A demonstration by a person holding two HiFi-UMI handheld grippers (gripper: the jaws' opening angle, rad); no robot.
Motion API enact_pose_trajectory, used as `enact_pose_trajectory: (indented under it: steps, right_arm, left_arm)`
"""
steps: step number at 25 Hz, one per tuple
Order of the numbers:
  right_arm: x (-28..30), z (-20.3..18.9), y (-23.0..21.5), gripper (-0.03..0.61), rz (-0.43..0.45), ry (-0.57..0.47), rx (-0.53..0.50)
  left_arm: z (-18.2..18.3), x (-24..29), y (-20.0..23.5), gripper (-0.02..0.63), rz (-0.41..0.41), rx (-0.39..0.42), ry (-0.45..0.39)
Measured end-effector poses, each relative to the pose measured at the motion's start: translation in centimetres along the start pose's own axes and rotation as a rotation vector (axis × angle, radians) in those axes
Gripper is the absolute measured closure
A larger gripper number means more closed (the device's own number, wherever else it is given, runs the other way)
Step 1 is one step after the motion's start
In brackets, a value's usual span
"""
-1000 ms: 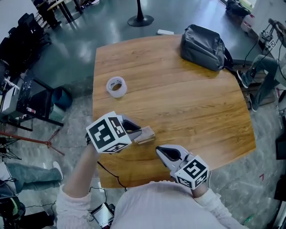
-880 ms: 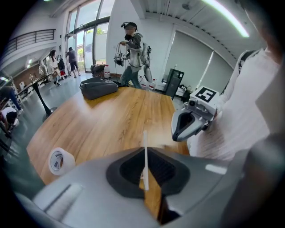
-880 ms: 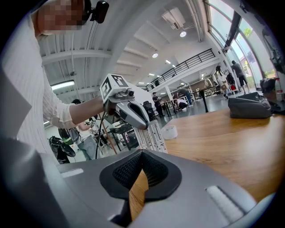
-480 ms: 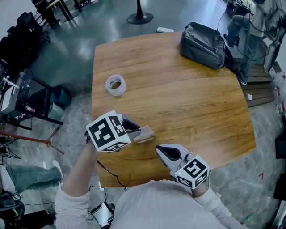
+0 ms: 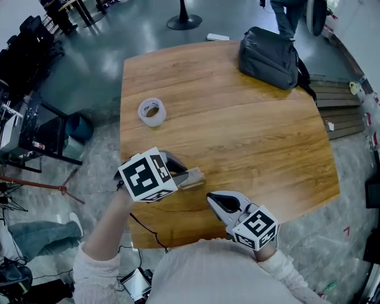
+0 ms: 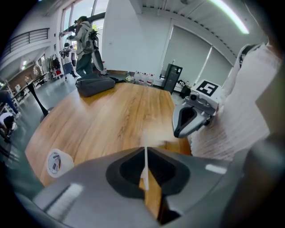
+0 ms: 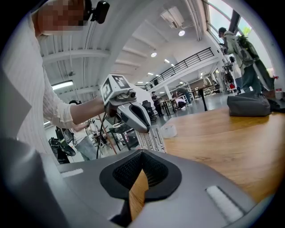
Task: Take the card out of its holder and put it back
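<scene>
My left gripper is shut on a thin pale card holder, held just above the near left part of the wooden table. In the left gripper view the holder shows edge-on as a white line between the shut jaws. In the right gripper view it looks pale and ribbed, sticking out below the left gripper. I cannot tell whether the card is inside. My right gripper is shut and holds nothing. It hovers a little to the right of the holder, its tip pointing at it.
A roll of clear tape lies on the table's left side. A grey bag sits at the far right corner. A person stands beyond the bag. The table's near edge runs just under both grippers.
Both grippers and the holder have stayed where they were. A person in the background has walked along the table's far right side.
</scene>
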State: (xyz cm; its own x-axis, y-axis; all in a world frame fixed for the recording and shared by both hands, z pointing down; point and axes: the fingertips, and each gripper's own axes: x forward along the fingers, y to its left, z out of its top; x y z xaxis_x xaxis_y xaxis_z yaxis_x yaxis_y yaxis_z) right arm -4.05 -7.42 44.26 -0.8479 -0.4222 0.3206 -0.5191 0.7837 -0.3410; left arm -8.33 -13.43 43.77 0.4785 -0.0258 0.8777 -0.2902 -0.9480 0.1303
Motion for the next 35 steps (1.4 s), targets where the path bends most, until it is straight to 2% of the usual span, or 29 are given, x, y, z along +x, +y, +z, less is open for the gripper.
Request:
enact_pose_trajectory:
  steps: [23, 35]
  right_arm:
    - [0.2, -1.9, -0.7, 0.58, -0.019, 0.044, 0.049]
    - [0.1, -2.6, -0.5, 0.58, -0.022, 0.053, 0.064]
  left_arm:
    - [-1.6, 4.1, 0.1, 0.594, -0.056, -0.025, 0.038]
    - [-1.6, 4.5, 0.4, 0.592, -0.05, -0.03, 0.004]
